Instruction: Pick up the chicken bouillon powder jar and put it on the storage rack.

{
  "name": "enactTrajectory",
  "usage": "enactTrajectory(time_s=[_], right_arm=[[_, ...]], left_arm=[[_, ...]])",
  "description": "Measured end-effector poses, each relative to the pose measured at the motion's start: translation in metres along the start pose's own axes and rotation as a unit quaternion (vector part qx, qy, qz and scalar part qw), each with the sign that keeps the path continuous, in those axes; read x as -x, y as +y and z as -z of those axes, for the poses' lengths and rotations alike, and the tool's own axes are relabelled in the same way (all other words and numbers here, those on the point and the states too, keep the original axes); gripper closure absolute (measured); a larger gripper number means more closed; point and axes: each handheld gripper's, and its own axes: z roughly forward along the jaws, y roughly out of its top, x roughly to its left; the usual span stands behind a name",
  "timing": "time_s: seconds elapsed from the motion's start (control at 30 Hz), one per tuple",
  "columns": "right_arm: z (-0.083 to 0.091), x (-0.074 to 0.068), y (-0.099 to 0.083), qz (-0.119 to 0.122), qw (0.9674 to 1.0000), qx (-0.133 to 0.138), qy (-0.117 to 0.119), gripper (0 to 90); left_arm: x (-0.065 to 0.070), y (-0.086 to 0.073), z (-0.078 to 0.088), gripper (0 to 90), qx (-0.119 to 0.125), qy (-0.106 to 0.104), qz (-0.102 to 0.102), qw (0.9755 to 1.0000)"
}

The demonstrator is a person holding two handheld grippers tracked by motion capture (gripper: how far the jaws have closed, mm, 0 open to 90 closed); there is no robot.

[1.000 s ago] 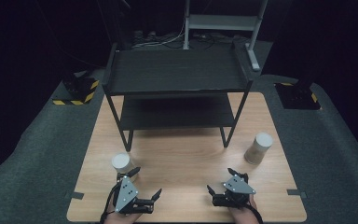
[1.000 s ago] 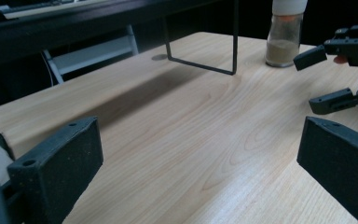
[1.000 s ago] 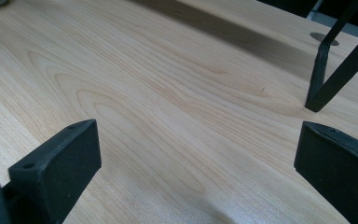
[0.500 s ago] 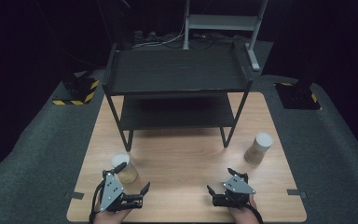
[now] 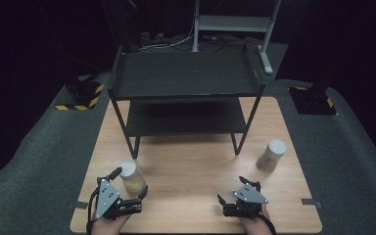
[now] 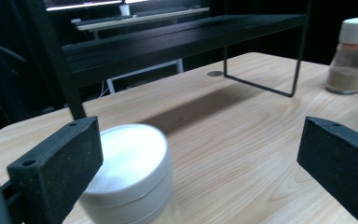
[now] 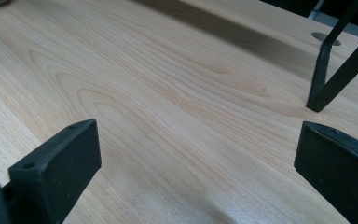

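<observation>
A clear jar with a white lid [image 5: 130,175] and tan contents stands near the table's front left. My left gripper [image 5: 129,185] is open, one jaw on each side of the jar. In the left gripper view the same jar [image 6: 127,173] sits blurred just inside the left jaw, with a wide gap to the right jaw; the left gripper [image 6: 200,140] is not closed on it. A second, similar jar [image 5: 271,155] stands at the right, also seen as the far jar [image 6: 352,56]. My right gripper [image 5: 230,188] rests open near the front edge, and in its own view the right gripper [image 7: 196,144] holds nothing over bare wood.
A black two-tier metal shelf [image 5: 186,81] stands on the back half of the wooden table [image 5: 196,166]. One of the shelf legs [image 7: 320,79] rises ahead of the right gripper. Grey carpet surrounds the table.
My left gripper has shifted left and turned, so its open jaws now stand on either side of the left jar. The right gripper and the right jar have stayed put.
</observation>
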Motion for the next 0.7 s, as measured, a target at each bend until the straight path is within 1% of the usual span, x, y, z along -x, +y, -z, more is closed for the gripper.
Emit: enactTrajectory(time_s=[0.03,0.1,0.23,0.33,0.57,0.63,0.7], right_arm=[[0.0,0.0,0.0,-0.001,1.0,0.0,0.0,0.0],[0.0,0.0,0.0,-0.001,1.0,-0.001,0.0,0.0],[0.0,0.0,0.0,0.002,1.0,-0.001,0.0,0.0],[0.0,0.0,0.0,-0.001,1.0,-0.001,0.0,0.0],[0.0,0.0,0.001,0.0,1.0,-0.002,0.001,0.0],[0.0,0.0,0.001,0.0,1.0,-0.002,0.001,0.0],[0.0,0.0,0.001,0.0,1.0,-0.002,0.001,0.0]], left_arm=[[-0.001,0.0,0.0,0.4,-0.002,0.002,0.001,1.0],[-0.002,-0.002,-0.001,0.4,-0.003,0.013,0.011,0.9998],[-0.005,-0.004,-0.003,0.4,-0.006,0.019,0.018,0.9996],[-0.009,-0.006,-0.005,0.4,-0.012,0.023,0.023,0.9994],[-0.016,-0.008,-0.01,0.4,-0.024,0.029,0.028,0.9989],[-0.019,-0.01,-0.014,0.4,-0.028,0.027,0.033,0.9987],[-0.022,-0.012,-0.017,0.4,-0.03,0.025,0.042,0.9984]])
